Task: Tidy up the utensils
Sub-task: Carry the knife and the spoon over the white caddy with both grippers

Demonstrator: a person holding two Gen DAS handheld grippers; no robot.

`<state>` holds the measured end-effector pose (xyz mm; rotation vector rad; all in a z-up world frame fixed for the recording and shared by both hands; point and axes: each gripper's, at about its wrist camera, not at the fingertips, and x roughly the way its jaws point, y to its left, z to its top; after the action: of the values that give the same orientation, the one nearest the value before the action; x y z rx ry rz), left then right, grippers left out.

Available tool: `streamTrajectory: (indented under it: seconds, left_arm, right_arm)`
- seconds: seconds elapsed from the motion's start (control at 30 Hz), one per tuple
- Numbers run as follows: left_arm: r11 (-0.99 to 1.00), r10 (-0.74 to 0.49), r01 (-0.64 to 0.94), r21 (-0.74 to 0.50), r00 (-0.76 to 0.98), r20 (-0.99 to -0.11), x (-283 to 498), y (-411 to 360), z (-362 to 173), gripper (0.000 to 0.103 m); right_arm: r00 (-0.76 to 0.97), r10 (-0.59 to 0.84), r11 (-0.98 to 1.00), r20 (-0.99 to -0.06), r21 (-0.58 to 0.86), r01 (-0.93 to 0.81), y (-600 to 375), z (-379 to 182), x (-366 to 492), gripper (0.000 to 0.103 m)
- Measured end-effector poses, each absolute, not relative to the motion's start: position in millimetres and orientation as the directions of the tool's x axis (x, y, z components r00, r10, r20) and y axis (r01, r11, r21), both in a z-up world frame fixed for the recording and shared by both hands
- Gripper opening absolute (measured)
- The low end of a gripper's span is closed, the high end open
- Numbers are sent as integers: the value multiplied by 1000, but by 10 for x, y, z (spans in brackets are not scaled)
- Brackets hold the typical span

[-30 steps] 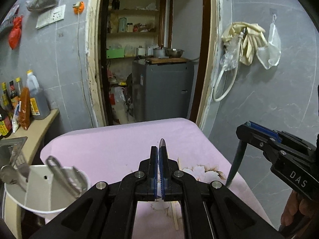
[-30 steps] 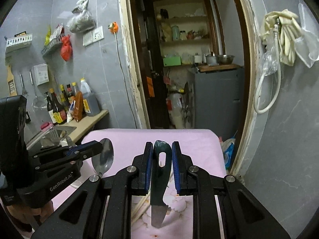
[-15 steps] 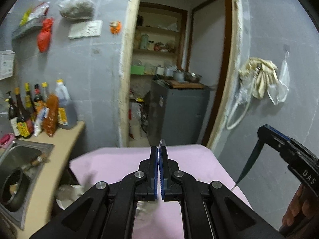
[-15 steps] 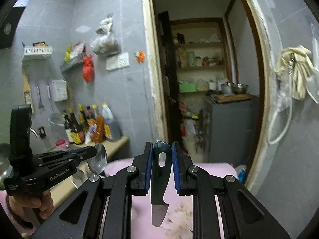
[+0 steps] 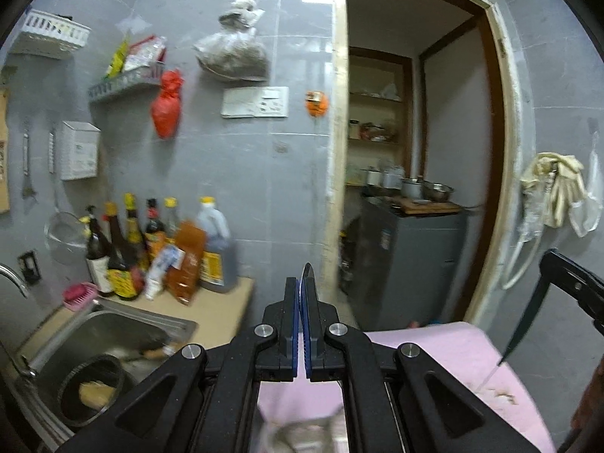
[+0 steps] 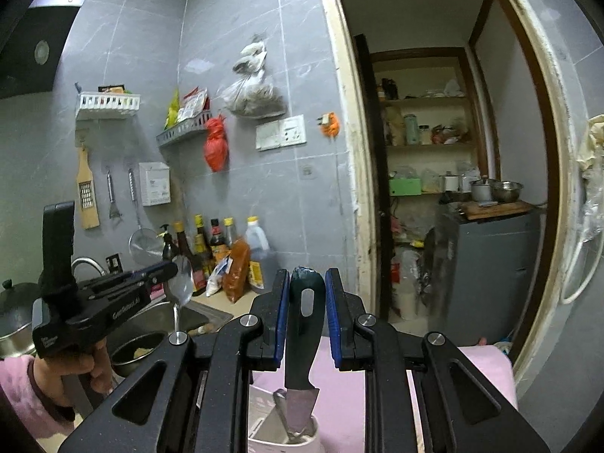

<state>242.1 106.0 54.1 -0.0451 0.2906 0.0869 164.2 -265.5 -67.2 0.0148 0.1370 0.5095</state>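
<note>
My right gripper [image 6: 305,294] is shut on the dark green handle of a knife [image 6: 302,324], blade hanging down into a white utensil cup [image 6: 281,439] that holds a metal utensil. The knife also shows in the left wrist view [image 5: 523,324] at the right. My left gripper [image 5: 302,302] is shut on a metal spoon [image 6: 180,283], held upright at the left over the sink edge; only its thin edge [image 5: 306,275] pokes above the fingers.
A pink cloth [image 5: 445,358] covers the table below. A steel sink [image 5: 113,332] with a dark pot is at the left, bottles [image 5: 151,245] on the counter behind it. A doorway [image 6: 453,188] opens to a pantry with a grey cabinet.
Both grippers have risen and tilted up; the table has dropped low in view. The knife blade now hangs in the white cup. The spoon stays held at the left.
</note>
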Motion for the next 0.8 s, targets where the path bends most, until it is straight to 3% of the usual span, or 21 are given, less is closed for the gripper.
streamTrajectory:
  seconds: [0.27,0.8]
  left_arm:
    - [986,168,-162,45,949,-268,2581,1262,294,2]
    - [980,197,-185,76,959,-202,2582,1146,-318,2]
  right_arm:
    - [852,489,871,-186,52,-489,-2475,-952,1846,17]
    - [831,478,876,-284,87,-474,-2348,-1459,2029,17]
